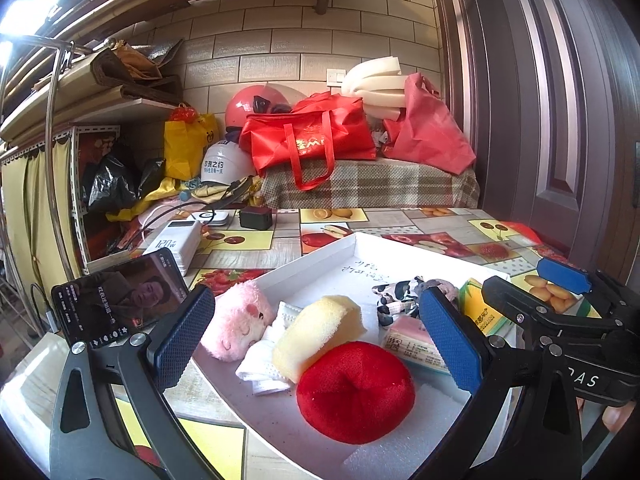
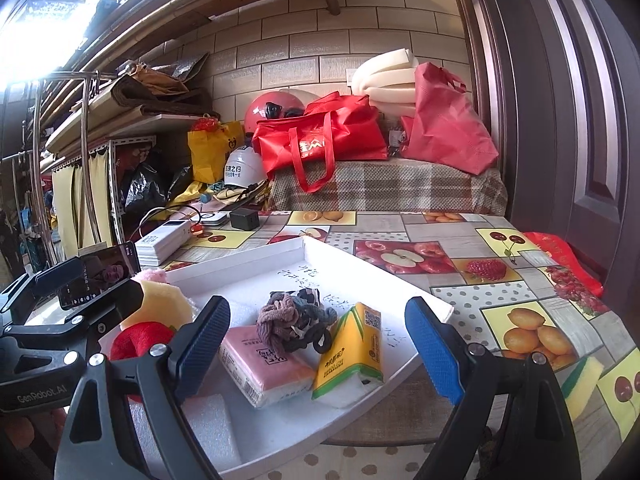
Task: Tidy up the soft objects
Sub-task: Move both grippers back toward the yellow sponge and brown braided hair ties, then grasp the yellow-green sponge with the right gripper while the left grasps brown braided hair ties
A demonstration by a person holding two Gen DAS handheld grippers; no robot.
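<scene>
A white tray (image 1: 320, 256) on the fruit-print table holds soft things: a red plush cushion (image 1: 355, 392), a yellow sponge (image 1: 318, 334), a pink plush toy (image 1: 238, 326), a white face mask (image 1: 264, 368), a pink tissue pack (image 2: 266, 364), a yellow tissue pack (image 2: 352, 354), and a bundle of hair ties (image 2: 294, 322). My left gripper (image 1: 316, 344) is open and empty above the sponge and cushion. My right gripper (image 2: 318, 344) is open and empty above the tissue packs. The right gripper also shows in the left wrist view (image 1: 560, 284).
A phone (image 1: 120, 298) playing video stands left of the tray. A white power bank (image 1: 176, 242), a black charger (image 1: 256, 217) and cables lie behind. A plaid-covered bench (image 1: 372, 184) with red bags (image 1: 316, 140) and helmets stands at the back. A door (image 1: 560, 120) is at right.
</scene>
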